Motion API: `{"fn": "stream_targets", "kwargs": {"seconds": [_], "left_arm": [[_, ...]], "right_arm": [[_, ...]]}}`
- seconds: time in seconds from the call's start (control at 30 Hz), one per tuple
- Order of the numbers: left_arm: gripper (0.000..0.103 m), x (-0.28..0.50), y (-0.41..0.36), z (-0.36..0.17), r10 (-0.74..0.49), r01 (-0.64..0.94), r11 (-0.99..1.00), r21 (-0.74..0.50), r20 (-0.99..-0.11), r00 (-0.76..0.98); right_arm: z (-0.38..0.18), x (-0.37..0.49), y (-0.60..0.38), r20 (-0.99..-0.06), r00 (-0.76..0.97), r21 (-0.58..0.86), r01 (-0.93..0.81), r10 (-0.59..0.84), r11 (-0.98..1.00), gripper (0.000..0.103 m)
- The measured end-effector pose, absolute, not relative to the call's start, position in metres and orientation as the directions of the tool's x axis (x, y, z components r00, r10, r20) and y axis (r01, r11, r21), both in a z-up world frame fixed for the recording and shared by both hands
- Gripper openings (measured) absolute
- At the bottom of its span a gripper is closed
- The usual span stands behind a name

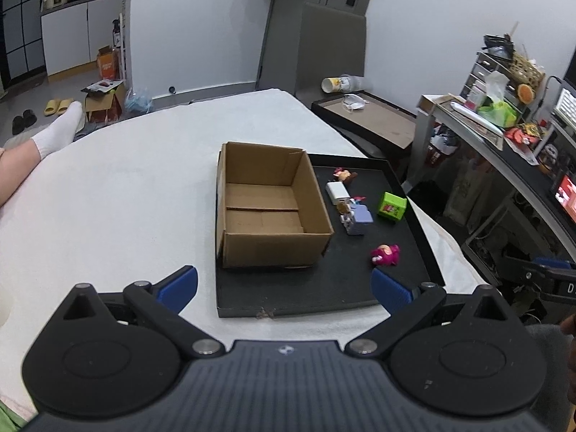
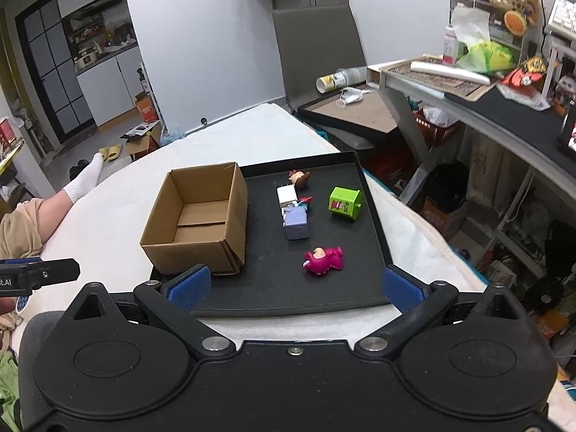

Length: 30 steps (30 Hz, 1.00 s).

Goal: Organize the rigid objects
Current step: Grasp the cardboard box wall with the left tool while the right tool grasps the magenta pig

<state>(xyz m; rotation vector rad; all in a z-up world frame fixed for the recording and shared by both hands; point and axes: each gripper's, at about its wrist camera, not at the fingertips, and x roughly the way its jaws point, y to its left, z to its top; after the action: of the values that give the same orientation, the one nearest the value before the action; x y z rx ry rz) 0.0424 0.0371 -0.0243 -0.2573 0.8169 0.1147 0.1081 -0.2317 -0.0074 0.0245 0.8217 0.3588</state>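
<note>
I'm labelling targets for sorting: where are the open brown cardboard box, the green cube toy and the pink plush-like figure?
open brown cardboard box (image 2: 201, 216), right wrist view, on its inner floor.
green cube toy (image 2: 343, 203), right wrist view, on its printed face.
pink plush-like figure (image 1: 386, 255), left wrist view, on its body.

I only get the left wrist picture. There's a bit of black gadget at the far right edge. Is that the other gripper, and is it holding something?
Observer: Yes, that's it. The right gripper is open, with nothing between its blue pads.
Operator: What is it facing?
Observer: The pink toy, lying on its side on the black tray, sits almost straight ahead of it.
</note>
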Motion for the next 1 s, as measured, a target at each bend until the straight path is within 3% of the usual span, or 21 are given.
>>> {"fn": "stream_targets", "kwargs": {"seconds": [0.7, 1.0], "left_arm": [[0.098, 0.102, 0.071, -0.054, -0.019, -0.248, 0.941, -0.229, -0.768, 0.640], [0.078, 0.127, 0.085, -0.070, -0.010, -0.279, 0.934, -0.222, -0.799, 0.601]], "right_arm": [[-0.057, 0.178, -0.225, -0.790, 0.545, 0.191, -0.217, 0.281, 0.957, 0.100], [-0.080, 0.207, -0.218, -0.819, 0.505, 0.204, -0.186, 0.272, 0.961, 0.100]]}}
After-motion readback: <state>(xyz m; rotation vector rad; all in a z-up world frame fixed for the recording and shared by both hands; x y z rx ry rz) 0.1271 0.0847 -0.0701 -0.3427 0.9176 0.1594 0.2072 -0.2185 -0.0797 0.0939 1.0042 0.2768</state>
